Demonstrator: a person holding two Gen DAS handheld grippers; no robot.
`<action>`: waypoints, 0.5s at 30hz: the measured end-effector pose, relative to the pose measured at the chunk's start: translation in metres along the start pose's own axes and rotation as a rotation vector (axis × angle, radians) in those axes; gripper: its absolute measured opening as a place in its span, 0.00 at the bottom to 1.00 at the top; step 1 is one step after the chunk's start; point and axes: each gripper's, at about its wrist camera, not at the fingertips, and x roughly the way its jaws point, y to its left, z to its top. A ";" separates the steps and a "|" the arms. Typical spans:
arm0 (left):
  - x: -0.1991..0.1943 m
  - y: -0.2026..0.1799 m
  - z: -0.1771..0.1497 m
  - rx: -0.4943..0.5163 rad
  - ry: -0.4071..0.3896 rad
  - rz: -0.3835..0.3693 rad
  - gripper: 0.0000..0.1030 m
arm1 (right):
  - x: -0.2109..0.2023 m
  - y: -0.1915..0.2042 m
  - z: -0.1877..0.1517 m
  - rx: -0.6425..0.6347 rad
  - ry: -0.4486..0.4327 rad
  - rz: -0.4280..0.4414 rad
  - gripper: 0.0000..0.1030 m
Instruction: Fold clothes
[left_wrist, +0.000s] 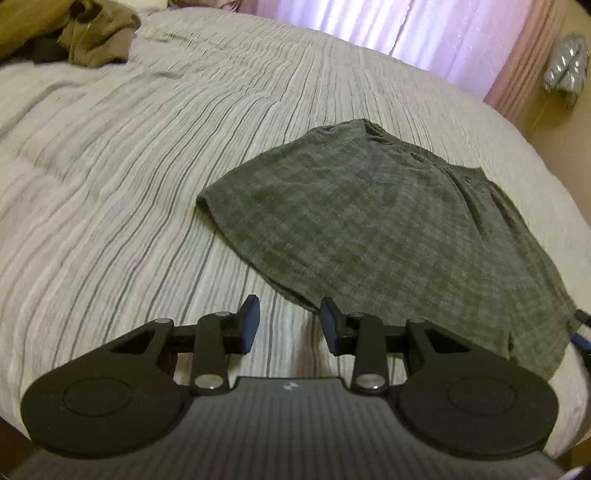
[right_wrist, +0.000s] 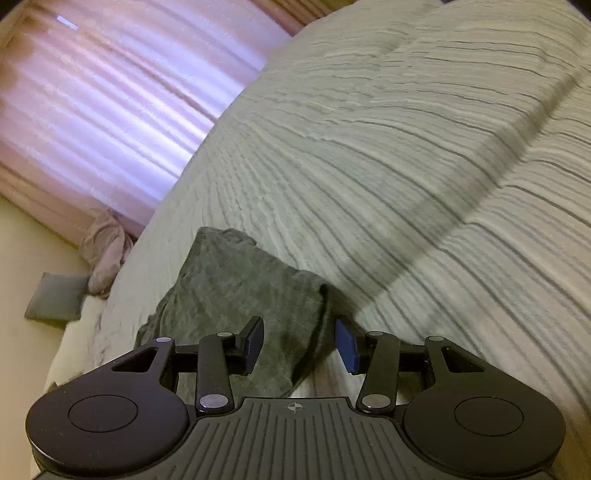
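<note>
A dark green checked pair of shorts (left_wrist: 373, 229) lies flat on the striped grey bedspread (left_wrist: 129, 184), waistband at the far side. My left gripper (left_wrist: 290, 325) is open and empty, just short of the garment's near left corner. In the right wrist view the same shorts (right_wrist: 240, 302) lie under and ahead of my right gripper (right_wrist: 299, 345), which is open with the cloth's near edge between its fingers, not clamped. A tip of the right gripper (left_wrist: 581, 328) shows at the shorts' right corner in the left wrist view.
A heap of olive-brown clothes (left_wrist: 85, 33) sits at the bed's far left. Pink curtains (left_wrist: 424, 40) hang behind the bed. A grey cushion (right_wrist: 55, 301) lies on the floor by the curtain's foot. The bed's right edge (left_wrist: 554, 177) runs close to the shorts.
</note>
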 end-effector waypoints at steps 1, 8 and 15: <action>0.001 0.000 0.000 -0.003 0.001 -0.003 0.31 | 0.003 0.003 -0.002 -0.008 0.000 0.004 0.46; -0.001 0.012 0.002 -0.045 0.002 -0.051 0.31 | 0.015 0.032 -0.013 -0.090 0.012 -0.175 0.02; -0.011 0.029 0.006 -0.094 -0.020 -0.074 0.30 | 0.026 0.190 -0.091 -0.858 -0.104 -0.318 0.02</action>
